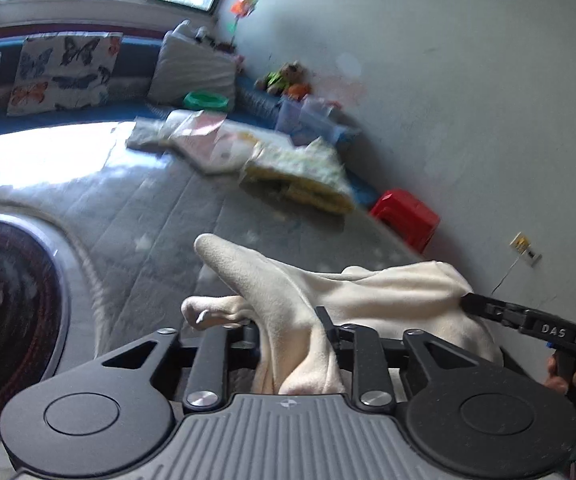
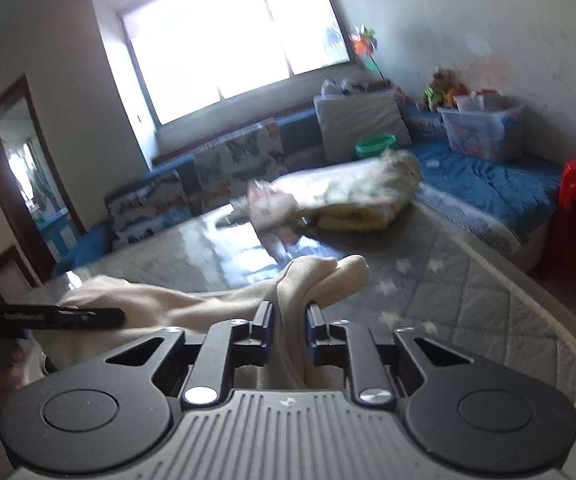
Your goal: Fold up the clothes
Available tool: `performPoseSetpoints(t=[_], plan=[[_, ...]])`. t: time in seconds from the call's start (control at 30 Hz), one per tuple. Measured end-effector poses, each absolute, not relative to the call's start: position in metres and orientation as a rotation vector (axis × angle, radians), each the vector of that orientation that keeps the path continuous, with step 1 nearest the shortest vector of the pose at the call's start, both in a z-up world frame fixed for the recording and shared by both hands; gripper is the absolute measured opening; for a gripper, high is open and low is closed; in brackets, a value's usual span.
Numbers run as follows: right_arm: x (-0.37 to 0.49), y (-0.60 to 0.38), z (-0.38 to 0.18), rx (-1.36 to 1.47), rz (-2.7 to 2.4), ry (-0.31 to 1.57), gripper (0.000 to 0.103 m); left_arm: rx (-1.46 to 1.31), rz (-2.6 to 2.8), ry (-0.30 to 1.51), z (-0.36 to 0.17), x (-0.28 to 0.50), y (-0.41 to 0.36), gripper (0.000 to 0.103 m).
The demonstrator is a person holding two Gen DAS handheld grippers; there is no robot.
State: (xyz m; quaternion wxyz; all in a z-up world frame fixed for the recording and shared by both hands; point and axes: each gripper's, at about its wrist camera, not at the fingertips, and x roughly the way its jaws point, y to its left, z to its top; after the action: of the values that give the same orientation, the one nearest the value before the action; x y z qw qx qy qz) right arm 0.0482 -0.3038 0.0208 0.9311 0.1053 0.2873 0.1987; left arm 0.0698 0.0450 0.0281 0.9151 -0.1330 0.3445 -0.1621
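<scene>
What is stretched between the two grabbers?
The cream cloth spans the gap: the left gripper pinches one end, the right gripper the other. Both wrist views show it hanging between them above the grey quilted mat.

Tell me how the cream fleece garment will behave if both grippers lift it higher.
The cream fleece garment is probably floppy: it sags between the left gripper and right gripper. Likely light, since small pinches hold it.

Left claw (image 1: 288, 322) fingertips buried in soft cream fleece garment (image 1: 328, 292), right claw (image 2: 287, 320) tips likewise wrapped in cloth, garment's lower part hidden behind both claw bodies, motion-blurred pile of floral bedding (image 2: 344, 196) on the grey quilted bed (image 2: 468, 292), dark round object (image 1: 8, 320) cut off at left edge.
</scene>
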Motion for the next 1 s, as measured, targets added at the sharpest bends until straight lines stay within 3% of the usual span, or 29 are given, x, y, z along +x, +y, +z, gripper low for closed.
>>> performPoseSetpoints(t=[0.17, 0.47, 0.8, 1.0], plan=[[0.047, -0.308, 0.001, 0.187, 0.345, 0.625, 0.034, -0.257, -0.233, 0.756, 0.013, 0.07, 0.062, 0.058], [0.062, -0.268, 0.0, 0.082, 0.421, 0.604, 0.034, -0.218, -0.192, 0.674, 0.024, 0.068, 0.063, 0.056], [0.096, -0.236, -0.029, 0.036, 0.443, 0.659, 0.033, -0.169, -0.258, 0.738, 0.007, 0.106, 0.036, 0.045], [0.1, -0.234, -0.03, 0.009, 0.418, 0.668, 0.036, -0.099, -0.199, 0.772, -0.002, 0.121, 0.029, 0.044]])
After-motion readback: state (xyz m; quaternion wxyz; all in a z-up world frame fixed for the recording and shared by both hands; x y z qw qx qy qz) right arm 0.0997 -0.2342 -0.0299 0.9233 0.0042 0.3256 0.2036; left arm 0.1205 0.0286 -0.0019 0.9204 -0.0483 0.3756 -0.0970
